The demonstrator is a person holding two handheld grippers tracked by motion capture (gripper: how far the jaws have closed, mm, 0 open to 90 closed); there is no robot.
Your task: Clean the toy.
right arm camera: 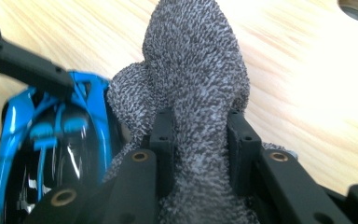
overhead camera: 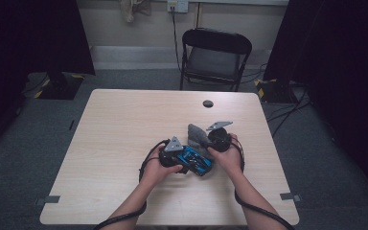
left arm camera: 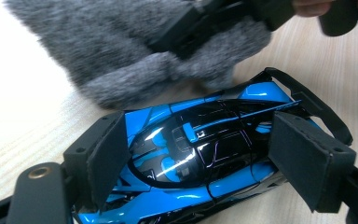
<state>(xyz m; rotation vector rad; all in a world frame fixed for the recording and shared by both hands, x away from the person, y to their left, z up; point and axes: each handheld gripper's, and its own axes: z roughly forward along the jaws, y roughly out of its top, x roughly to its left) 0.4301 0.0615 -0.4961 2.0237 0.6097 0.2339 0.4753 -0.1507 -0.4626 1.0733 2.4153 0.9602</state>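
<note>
Blue-and-black toy race car (left arm camera: 200, 154) sits clamped in the left claw (left arm camera: 205, 163) near the worktop's (overhead camera: 124, 124) front edge; right claw (right arm camera: 200, 144) pinches a grey fuzzy cloth (right arm camera: 196, 93) just beside it.

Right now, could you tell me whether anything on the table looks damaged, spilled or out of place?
Nothing stands out. The blue toy car sits upright between the left gripper pads, with no breakage visible. The grey cloth is bunched in the shut right gripper beside the car. The table shows no spill.
</note>
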